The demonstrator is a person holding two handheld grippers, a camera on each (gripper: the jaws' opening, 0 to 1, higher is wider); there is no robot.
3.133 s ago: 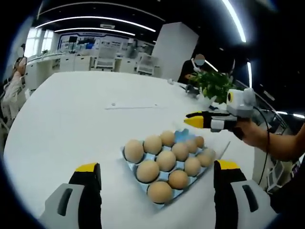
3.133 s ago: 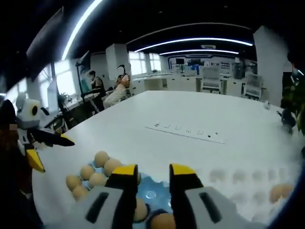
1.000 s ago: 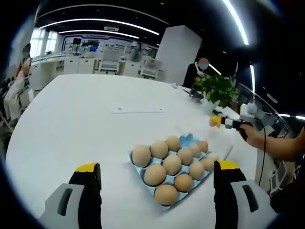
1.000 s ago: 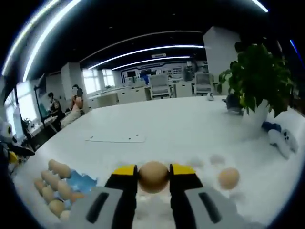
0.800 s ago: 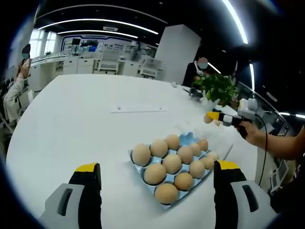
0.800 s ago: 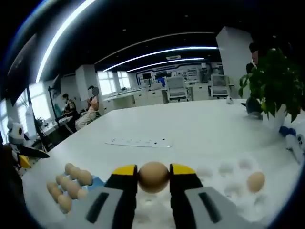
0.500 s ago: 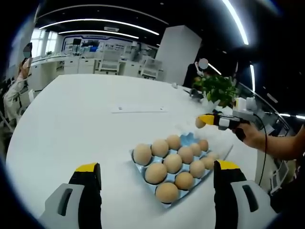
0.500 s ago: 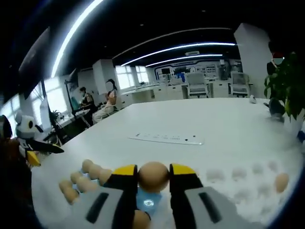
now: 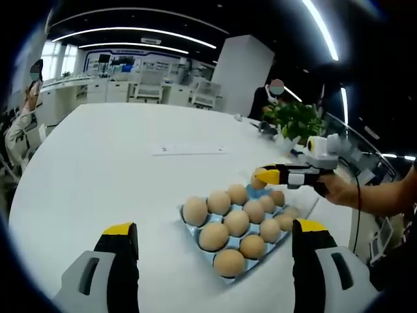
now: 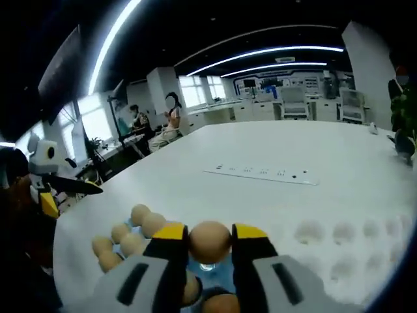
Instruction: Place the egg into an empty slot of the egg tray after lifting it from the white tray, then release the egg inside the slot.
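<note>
My right gripper (image 10: 210,233) is shut on a brown egg (image 10: 210,244). It hangs just above a bare blue slot (image 10: 207,268) of the blue egg tray (image 10: 199,274), which holds several eggs (image 10: 124,238). In the left gripper view the same gripper (image 9: 262,176) reaches in from the right, a hand behind it, with the egg (image 9: 257,181) over the far corner of the tray (image 9: 190,229). The white tray (image 10: 345,251) with shallow hollows lies to the right. My left gripper (image 9: 215,228) is open wide in front of the tray, holding nothing.
All this sits on a large white table (image 9: 98,163) with a flush socket strip (image 10: 264,173) in its middle. A potted plant (image 9: 296,120) stands at the far right edge. People sit at desks beyond the table. My left gripper (image 10: 58,186) shows at the left.
My right gripper has carried the egg from over the white tray leftward to just above the blue tray's bare slot. The left gripper has stayed open and still.
</note>
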